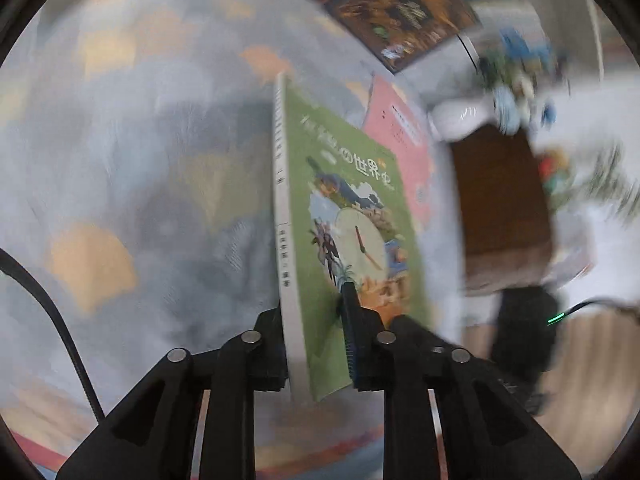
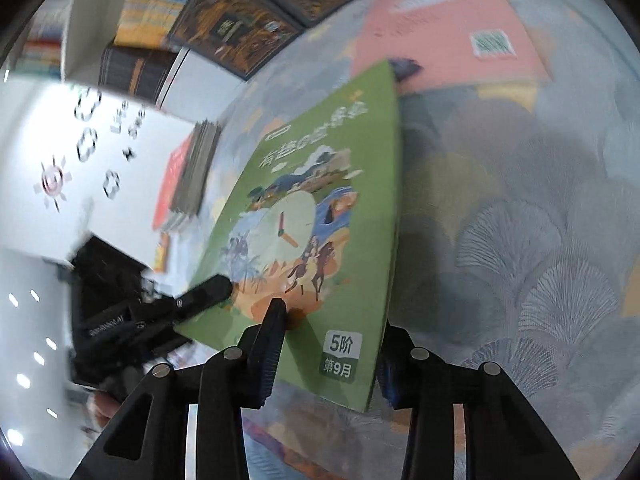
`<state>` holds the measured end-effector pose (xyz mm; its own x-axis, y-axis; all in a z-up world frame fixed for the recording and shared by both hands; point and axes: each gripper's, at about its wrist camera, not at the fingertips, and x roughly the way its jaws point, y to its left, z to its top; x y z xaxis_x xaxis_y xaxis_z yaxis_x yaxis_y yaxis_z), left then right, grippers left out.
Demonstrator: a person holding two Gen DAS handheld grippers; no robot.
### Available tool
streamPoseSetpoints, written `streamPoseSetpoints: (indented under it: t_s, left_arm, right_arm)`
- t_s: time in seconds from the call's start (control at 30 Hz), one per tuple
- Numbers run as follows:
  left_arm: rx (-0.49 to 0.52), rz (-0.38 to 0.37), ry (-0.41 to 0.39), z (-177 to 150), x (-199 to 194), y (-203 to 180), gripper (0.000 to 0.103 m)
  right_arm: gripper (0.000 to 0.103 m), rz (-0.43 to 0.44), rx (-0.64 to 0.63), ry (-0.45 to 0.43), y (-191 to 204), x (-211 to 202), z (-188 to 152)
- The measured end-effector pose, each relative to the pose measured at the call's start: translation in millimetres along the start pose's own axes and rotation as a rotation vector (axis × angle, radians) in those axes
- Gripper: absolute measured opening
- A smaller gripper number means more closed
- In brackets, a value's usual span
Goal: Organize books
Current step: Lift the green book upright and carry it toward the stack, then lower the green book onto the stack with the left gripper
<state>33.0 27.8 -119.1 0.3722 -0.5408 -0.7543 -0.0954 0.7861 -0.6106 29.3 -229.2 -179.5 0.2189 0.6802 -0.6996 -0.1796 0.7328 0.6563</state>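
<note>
Green book, thin paperback with a white spine and a cover picture of a clock face, riders and palm trees: I have it lifted off the patterned grey-blue surface, standing on edge between both of my tools. Left gripper: jaws nearly together, clamped on the book's lower end, one finger behind the spine side, the other lying on the front cover near the palm trees. Right gripper: jaws closed in on the same book at its lower corner, by the white label reading 5阶; the left finger presses on the cover, the right finger sits behind the back edge, so I count this as a grip as well. In the right wrist view the left gripper's black finger reaches in from the left and pinches the cover's lower left edge. Pink book: lying flat on the surface beyond the green one, a green code square on its cover. Dark books, two with brown-and-gold covers: flat at the far edge of the surface. Stack of books, red cover showing: at the left edge, beside a white panel with printed symbols. Shelf of upright books: far left, blurred.
</note>
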Motion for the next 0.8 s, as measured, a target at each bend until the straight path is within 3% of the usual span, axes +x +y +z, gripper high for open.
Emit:
streamPoseSetpoints:
  t_s: [0.07,0.23,0.37,0.63,0.8]
  left_arm:
    - [0.086,0.039,-0.019,-0.9,-9.1,-9.3,0.019]
    - [0.159,0.023,-0.039,3.8,-32.1,-5.7,0.019]
    - [0.239,0.066,-0.056,8.3,-52.7,-5.8,0.019]
    - [0.223,0.006,-0.087,27.3,-99.5,29.5,0.019]
    - [0.239,-0.014,-0.161,51.9,-146.4,56.3,0.019]
  right_arm:
    - [0.04,-0.044,-0.062,-0.014,13.4,-0.7,-3.8]
    - [0.041,-0.046,-0.092,-0.044,31.9,-4.0,-5.0]
    - [0.043,-0.075,-0.131,-0.047,58.1,4.3,-5.0]
    - [0.043,-0.083,-0.193,-0.089,120.8,19.9,1.4]
    - [0.043,-0.071,-0.228,-0.138,175.7,39.8,16.9]
